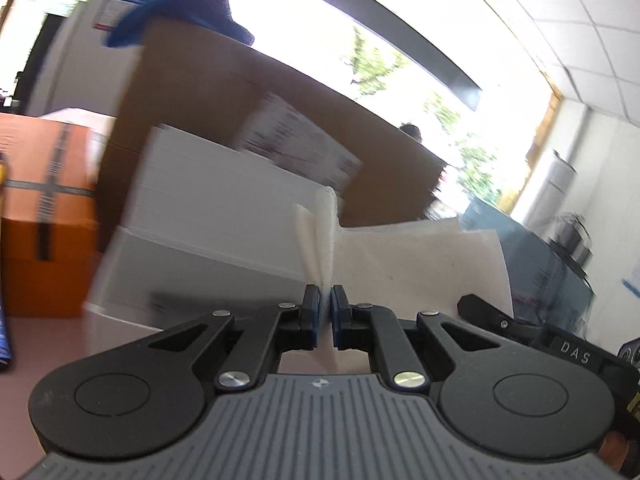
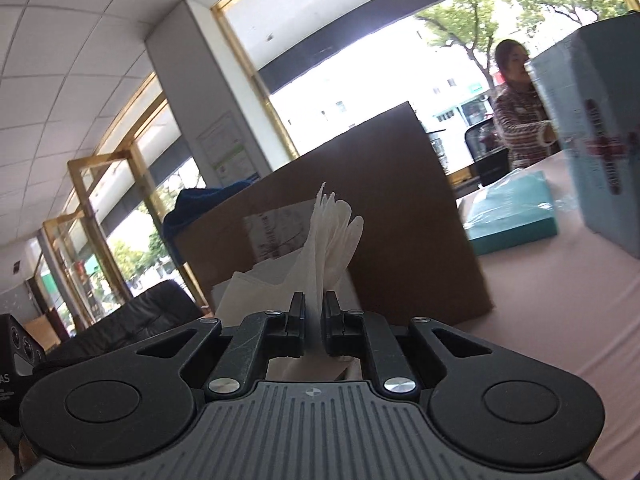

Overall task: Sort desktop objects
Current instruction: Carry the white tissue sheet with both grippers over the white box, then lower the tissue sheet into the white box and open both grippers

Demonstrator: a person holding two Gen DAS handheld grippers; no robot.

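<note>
Both grippers have hold of the same white tissue sheet, lifted clear of the pink desk [image 2: 560, 320] and stretched between them. The left gripper [image 1: 326, 312] has its jaws pressed nearly together on 1 bunched edge of the tissue [image 1: 420, 264], and the right gripper [image 2: 314, 320] is closed down on the other edge, where the tissue [image 2: 328, 240] fans up in several thin layers. From where I stand the main worry is tearing: the paper looks very thin, and if the 2 grippers drift apart or twist against each other it could rip at either pinch. A loose layer could also slide out of the right jaws, since only a narrow strip sits between them. The big brown cardboard box [image 2: 380, 220] stands close in front, with a stack of white boxes [image 1: 208, 216] beside it, so a careless swing might snag the sheet on a corner. The teal packages [image 2: 516, 216] farther along the desk look safely apart.
</note>
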